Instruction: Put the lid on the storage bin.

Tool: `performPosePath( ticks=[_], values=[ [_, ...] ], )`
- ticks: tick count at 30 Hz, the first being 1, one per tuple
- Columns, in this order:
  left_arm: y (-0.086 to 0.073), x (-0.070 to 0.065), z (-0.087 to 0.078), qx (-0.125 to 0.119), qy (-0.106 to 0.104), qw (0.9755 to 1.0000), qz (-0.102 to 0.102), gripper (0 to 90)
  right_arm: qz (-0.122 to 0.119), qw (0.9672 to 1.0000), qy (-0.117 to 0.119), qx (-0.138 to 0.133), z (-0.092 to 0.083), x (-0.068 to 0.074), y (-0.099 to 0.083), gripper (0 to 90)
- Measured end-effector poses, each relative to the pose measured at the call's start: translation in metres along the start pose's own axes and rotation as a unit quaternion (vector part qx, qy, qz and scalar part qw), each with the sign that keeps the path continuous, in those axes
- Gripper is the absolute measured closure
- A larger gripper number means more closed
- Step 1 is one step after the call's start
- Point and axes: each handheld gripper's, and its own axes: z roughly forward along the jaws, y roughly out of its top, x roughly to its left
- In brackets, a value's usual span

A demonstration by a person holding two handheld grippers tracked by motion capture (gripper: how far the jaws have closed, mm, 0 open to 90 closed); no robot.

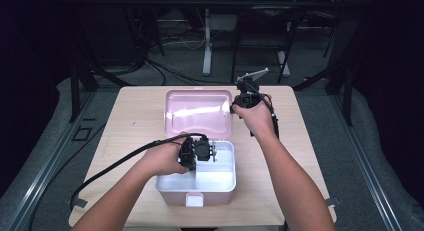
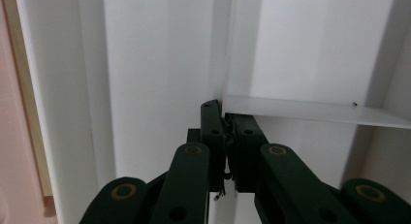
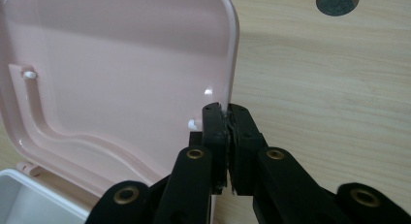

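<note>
A light wooden table (image 1: 125,121) is shown, on which a white box (image 1: 220,183) with its pink lid (image 1: 197,113) (hinged open) is set centrally.

Lab or recording studio: lone wooden table (image 1: 135,111) inside dark metal frame (image 1: 75,86), floor cables (image 1: 165,71), desk legs (image 1: 206,41) far behind.

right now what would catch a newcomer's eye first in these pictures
The pink lid, swung open at the table's middle, stands out first; the right gripper is shut on its edge. In front of it sits the white box, where the left gripper is clamped on a thin white divider inside.
</note>
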Motion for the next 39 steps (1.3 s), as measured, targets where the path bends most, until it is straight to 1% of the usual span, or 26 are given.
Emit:
performPosePath(
  ticks=[2, 4, 7, 8, 9, 10, 11, 13, 15, 19, 20, 21, 24, 25, 27, 28, 29, 30, 31, 32, 33, 34, 36, 37, 38, 39],
  values=[
    [0.000, 0.000, 0.000, 0.000, 0.000, 1.0000, 0.000, 86.3, -0.005, 1.0000, 0.001, -0.003, -0.003, 0.001, -0.001, 87.6],
    [0.000, 0.000, 0.000, -0.002, 0.000, 1.0000, -0.001, 86.3, -0.011, 0.9999, 0.005, -0.011, -0.008, 0.002, -0.004, 87.7],
    [0.000, 0.000, 0.000, -0.002, 0.000, 1.0000, -0.001, 86.4, -0.014, 0.9997, 0.007, -0.016, -0.011, 0.002, -0.006, 87.7],
    [0.000, 0.000, 0.000, -0.002, 0.001, 1.0000, 0.000, 86.3, -0.015, 0.9996, 0.010, -0.023, -0.012, 0.003, -0.007, 87.7],
    [0.000, 0.000, 0.000, 0.002, 0.001, 1.0000, 0.001, 86.3, -0.021, 0.9994, 0.011, -0.024, -0.015, 0.003, -0.009, 87.6],
    [0.000, 0.000, 0.000, 0.002, 0.001, 1.0000, 0.001, 86.3, -0.021, 0.9994, 0.011, -0.024, -0.015, 0.003, -0.009, 87.6],
    [0.000, 0.000, 0.000, 0.000, 0.000, 1.0000, -0.001, 86.3, -0.027, 0.9989, 0.014, -0.037, -0.018, 0.004, -0.012, 87.6],
    [0.000, 0.000, 0.000, 0.000, 0.000, 1.0000, -0.001, 86.3, -0.031, 0.9987, 0.013, -0.038, -0.020, 0.005, -0.014, 87.7],
    [0.000, 0.000, 0.000, -0.001, -0.001, 1.0000, -0.001, 86.3, -0.035, 0.9983, 0.015, -0.045, -0.023, 0.006, -0.016, 87.7],
    [0.000, 0.000, 0.000, 0.000, 0.000, 1.0000, -0.001, 86.3, -0.051, 0.9966, 0.011, -0.064, -0.031, 0.009, -0.025, 87.6],
    [0.000, 0.000, 0.000, 0.000, 0.000, 1.0000, -0.001, 86.3, -0.051, 0.9966, 0.011, -0.064, -0.031, 0.009, -0.025, 87.6],
    [-0.001, -0.001, 0.000, -0.002, 0.001, 1.0000, -0.002, 86.3, -0.059, 0.9957, 0.009, -0.071, -0.034, 0.011, -0.028, 87.6],
    [-0.001, 0.000, 0.000, -0.002, -0.001, 1.0000, -0.002, 86.3, -0.064, 0.9948, 0.011, -0.079, -0.036, 0.012, -0.032, 87.6],
    [-0.001, 0.000, 0.000, -0.002, -0.003, 1.0000, -0.002, 86.3, -0.068, 0.9931, 0.014, -0.095, -0.038, 0.012, -0.036, 87.6],
    [-0.001, 0.000, 0.000, -0.005, -0.004, 1.0000, -0.002, 86.3, -0.078, 0.9924, 0.010, -0.095, -0.041, 0.014, -0.040, 87.7],
    [-0.001, 0.000, 0.000, -0.005, -0.004, 1.0000, -0.002, 86.3, -0.078, 0.9924, 0.010, -0.095, -0.041, 0.014, -0.040, 87.7],
    [-0.002, 0.000, 0.000, -0.005, -0.004, 1.0000, -0.002, 86.3, -0.081, 0.9912, 0.006, -0.104, -0.042, 0.016, -0.042, 87.6],
    [-0.002, 0.000, 0.000, -0.005, -0.003, 1.0000, -0.002, 86.3, -0.086, 0.9906, -0.003, -0.106, -0.044, 0.018, -0.044, 87.7],
    [-0.002, 0.000, 0.000, -0.005, -0.003, 1.0000, -0.002, 86.2, -0.094, 0.9901, 0.020, -0.103, -0.046, 0.017, -0.046, 87.7],
    [-0.002, 0.000, 0.000, -0.006, -0.002, 1.0000, -0.002, 86.2, -0.094, 0.9891, -0.002, -0.113, -0.046, 0.019, -0.048, 87.6],
    [-0.002, -0.001, 0.000, -0.005, 0.002, 1.0000, -0.002, 86.1, -0.095, 0.9879, -0.013, -0.123, -0.048, 0.020, -0.052, 87.6],
    [-0.003, -0.001, 0.000, -0.006, 0.002, 1.0000, -0.002, 86.1, -0.097, 0.9877, 0.002, -0.123, -0.049, 0.019, -0.053, 87.7],
    [-0.003, 0.000, 0.000, -0.009, 0.000, 0.9999, -0.005, 86.1, -0.098, 0.9878, 0.005, -0.121, -0.050, 0.019, -0.054, 87.7],
    [-0.005, 0.001, -0.001, -0.013, -0.003, 0.9999, -0.007, 86.1, -0.099, 0.9875, -0.003, -0.123, -0.051, 0.020, -0.055, 87.7],
    [-0.006, 0.001, -0.001, -0.016, -0.004, 0.9998, -0.009, 86.1, -0.100, 0.9870, 0.005, -0.126, -0.052, 0.020, -0.057, 87.7],
    [-0.007, 0.001, -0.001, -0.021, -0.005, 0.9997, -0.010, 86.1, -0.101, 0.9860, 0.008, -0.132, -0.053, 0.020, -0.059, 87.7]
  ],
)
